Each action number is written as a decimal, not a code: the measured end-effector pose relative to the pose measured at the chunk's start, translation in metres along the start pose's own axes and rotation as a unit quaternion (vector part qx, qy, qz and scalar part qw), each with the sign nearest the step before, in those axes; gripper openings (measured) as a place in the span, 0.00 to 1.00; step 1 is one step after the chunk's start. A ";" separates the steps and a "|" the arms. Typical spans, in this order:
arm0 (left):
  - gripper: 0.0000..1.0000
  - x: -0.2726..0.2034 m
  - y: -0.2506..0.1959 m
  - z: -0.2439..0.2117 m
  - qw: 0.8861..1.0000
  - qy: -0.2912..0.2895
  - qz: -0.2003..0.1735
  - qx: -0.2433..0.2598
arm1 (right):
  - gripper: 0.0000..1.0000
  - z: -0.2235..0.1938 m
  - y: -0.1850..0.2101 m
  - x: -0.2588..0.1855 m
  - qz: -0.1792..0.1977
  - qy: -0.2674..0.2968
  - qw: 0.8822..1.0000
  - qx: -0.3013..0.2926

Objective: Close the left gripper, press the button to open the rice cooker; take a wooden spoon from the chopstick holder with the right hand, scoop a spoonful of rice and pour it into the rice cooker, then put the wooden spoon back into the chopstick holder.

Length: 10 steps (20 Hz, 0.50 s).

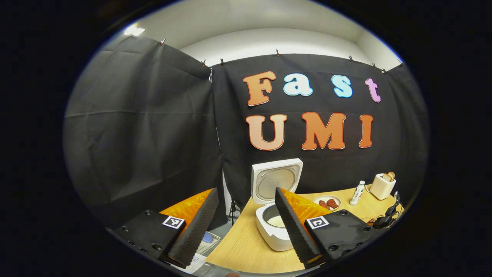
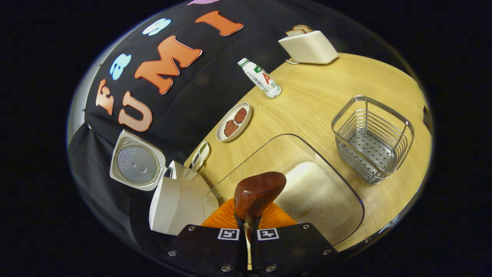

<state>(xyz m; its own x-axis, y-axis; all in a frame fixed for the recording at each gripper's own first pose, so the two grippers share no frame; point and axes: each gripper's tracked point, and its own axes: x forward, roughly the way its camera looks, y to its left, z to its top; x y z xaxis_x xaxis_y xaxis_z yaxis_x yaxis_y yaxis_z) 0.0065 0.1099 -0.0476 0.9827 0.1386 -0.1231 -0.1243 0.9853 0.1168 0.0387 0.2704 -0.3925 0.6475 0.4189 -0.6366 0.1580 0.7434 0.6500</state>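
Note:
In the left gripper view my left gripper (image 1: 245, 192) is open with nothing between its fingers, held back from the table. Beyond it stands the white rice cooker (image 1: 273, 231), its lid (image 1: 276, 180) raised and some rice visible in the pot. My right gripper (image 2: 248, 222) is shut on the handle of the wooden spoon (image 2: 259, 194). The spoon's bowl hovers over the clear tray (image 2: 348, 200) holding a heap of rice (image 2: 311, 192). The wire chopstick holder (image 2: 371, 140) stands empty to the right. The open rice cooker (image 2: 177, 202) sits to the left.
Along the back of the wooden table (image 2: 319, 96) are a plate with red pieces (image 2: 234, 121), a small bottle (image 2: 261, 79) and a toaster (image 2: 307, 46). A small dish (image 2: 200, 154) lies by the cooker. The table's edge runs close on the cooker's left.

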 end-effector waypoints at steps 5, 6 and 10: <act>1.00 -0.002 -0.006 0.003 1.000 -0.005 -0.006 0.000 | 0.02 0.019 -0.005 -0.015 0.010 -0.010 0.998 0.056; 1.00 -0.002 -0.006 0.005 1.000 -0.006 -0.007 0.000 | 0.02 0.025 -0.006 -0.017 0.007 -0.018 0.999 0.051; 1.00 -0.002 -0.008 0.009 1.000 -0.011 -0.010 -0.003 | 0.02 0.050 0.000 -0.032 0.011 -0.037 0.997 0.061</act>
<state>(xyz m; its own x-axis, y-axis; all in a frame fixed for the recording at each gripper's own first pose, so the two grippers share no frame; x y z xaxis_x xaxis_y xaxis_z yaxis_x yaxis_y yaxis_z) 0.0071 0.1013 -0.0397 0.9878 0.1165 -0.1037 -0.1051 0.9884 0.1092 0.0550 0.2312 -0.3509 0.7039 0.3909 -0.5930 0.2309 0.6635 0.7116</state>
